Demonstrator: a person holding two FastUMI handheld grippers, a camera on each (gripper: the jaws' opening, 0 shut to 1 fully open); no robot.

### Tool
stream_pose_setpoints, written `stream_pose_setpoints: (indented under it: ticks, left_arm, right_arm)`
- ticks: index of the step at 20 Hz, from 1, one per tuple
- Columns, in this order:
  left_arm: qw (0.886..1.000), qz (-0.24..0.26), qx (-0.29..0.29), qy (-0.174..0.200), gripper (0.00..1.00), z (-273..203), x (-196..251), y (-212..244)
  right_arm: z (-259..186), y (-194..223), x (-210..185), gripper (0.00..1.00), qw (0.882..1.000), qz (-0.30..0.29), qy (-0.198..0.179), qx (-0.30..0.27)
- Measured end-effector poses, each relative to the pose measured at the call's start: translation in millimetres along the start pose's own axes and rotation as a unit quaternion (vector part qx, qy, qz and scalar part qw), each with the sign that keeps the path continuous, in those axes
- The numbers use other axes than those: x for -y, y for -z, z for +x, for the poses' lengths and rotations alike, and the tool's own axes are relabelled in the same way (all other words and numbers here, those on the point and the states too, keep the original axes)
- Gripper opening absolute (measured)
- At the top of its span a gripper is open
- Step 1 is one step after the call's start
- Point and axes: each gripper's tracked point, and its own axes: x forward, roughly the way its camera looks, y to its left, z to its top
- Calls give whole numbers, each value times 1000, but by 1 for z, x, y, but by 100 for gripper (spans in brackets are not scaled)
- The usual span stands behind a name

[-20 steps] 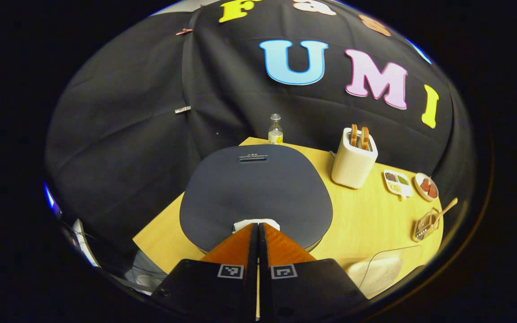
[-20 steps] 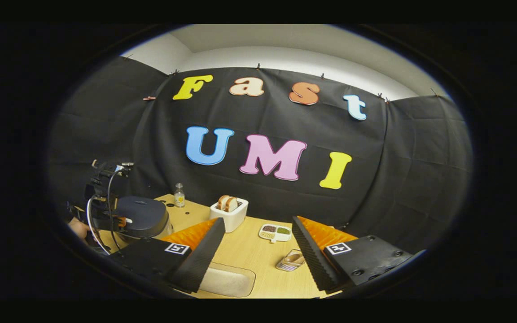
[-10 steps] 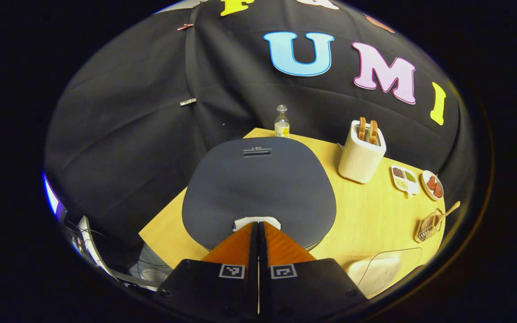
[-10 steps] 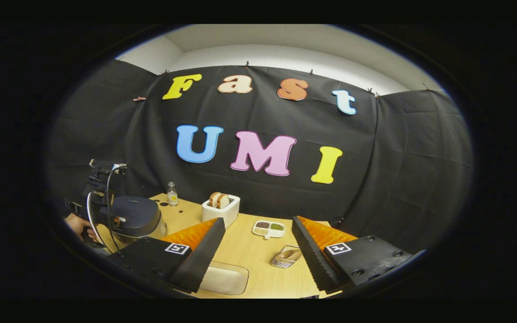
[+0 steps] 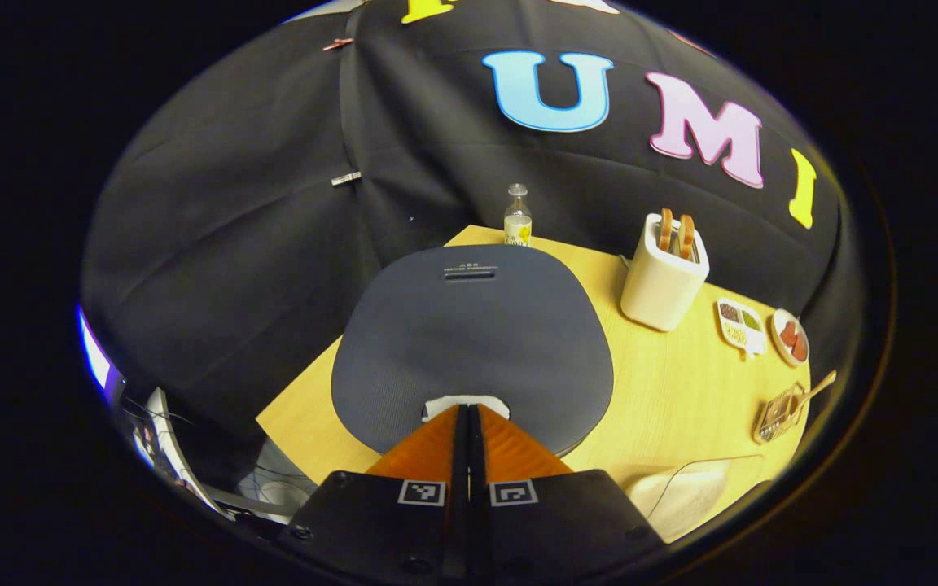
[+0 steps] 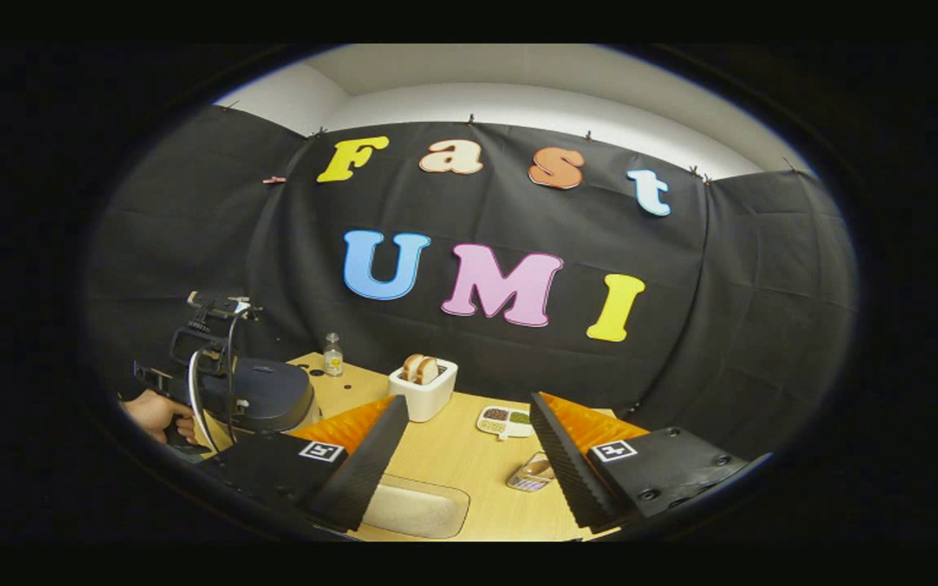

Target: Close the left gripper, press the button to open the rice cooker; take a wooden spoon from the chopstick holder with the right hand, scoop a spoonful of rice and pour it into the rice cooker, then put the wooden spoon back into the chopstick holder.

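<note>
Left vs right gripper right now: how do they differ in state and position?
The left gripper has its fingers pressed together; the right gripper has them spread wide. The left gripper's tips sit at the white button on the closed rice cooker; the right gripper hangs above the table, touching nothing, with the chopstick holder between its fingers in the right gripper view. Neither grips anything.

My left gripper [image 5: 469, 409] has wedge-shaped fingers on black angular mounts, each with a square black-and-white marker and screws near the corners. My right gripper [image 6: 469, 427] has ribbed finger faces and matching marked mounts. A cable loops beside my hand [image 6: 158, 413].
</note>
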Motion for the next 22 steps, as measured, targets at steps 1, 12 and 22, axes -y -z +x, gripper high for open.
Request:
stream_pose_setpoints:
  ticks: [1, 12, 22]
  left_arm:
    - [1000, -2, -5, 2, 5, 2, 1, 1]
    - [1000, 6, -5, 13, 5, 4, 6, -4]
    - [999, 44, 8, -5, 6, 11, -3, 0]
  right_arm:
    - [-2, 1, -1, 94, 1000, -3, 0, 0]
    - [-7, 2, -11, 94, 1000, -17, -8, -1]
    - [-11, -3, 12, 94, 999, -15, 39, 8]
